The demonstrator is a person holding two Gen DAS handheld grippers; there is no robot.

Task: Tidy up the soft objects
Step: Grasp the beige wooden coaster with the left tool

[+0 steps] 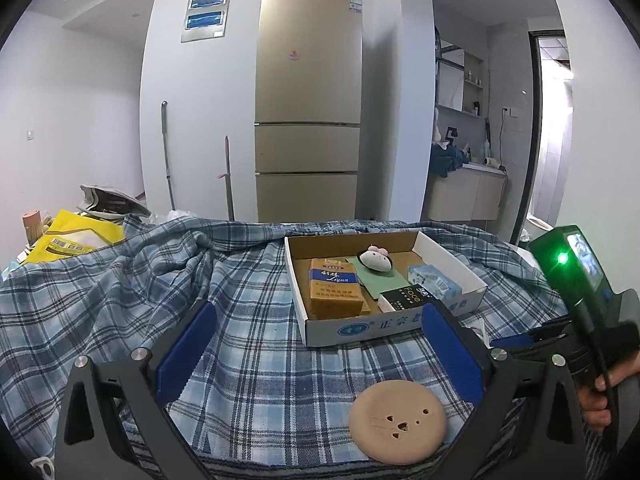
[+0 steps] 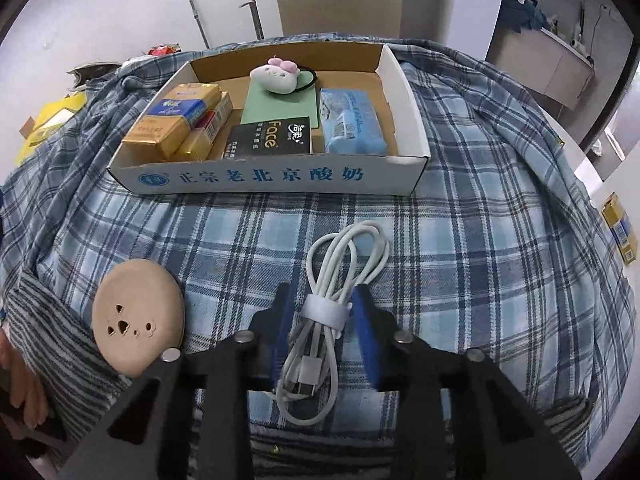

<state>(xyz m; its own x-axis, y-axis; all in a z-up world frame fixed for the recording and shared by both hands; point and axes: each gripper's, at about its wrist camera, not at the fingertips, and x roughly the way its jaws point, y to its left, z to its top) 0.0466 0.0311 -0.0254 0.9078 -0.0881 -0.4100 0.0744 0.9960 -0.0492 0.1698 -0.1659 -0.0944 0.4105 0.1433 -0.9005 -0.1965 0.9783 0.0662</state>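
Observation:
A shallow cardboard box (image 2: 272, 178) (image 1: 352, 330) stands on the plaid cloth. It holds yellow tissue packs (image 2: 176, 120), a green pad (image 2: 280, 104), a white plush with a pink bow (image 2: 276, 74) (image 1: 374, 259), a black Face pack (image 2: 268, 140) and a blue tissue pack (image 2: 350, 122). My right gripper (image 2: 322, 300) is shut on a bundled white cable (image 2: 340, 256) at its strap. A tan round pad (image 2: 136, 316) (image 1: 396, 420) lies on the cloth between the fingers of my left gripper (image 1: 320, 320), which is open and empty.
The blue plaid cloth (image 2: 480, 240) covers the table in folds. A yellow bag (image 1: 68, 238) lies at the far left. A yellow pack (image 2: 620, 228) lies off the cloth at the right. A fridge (image 1: 308, 100) stands behind the table.

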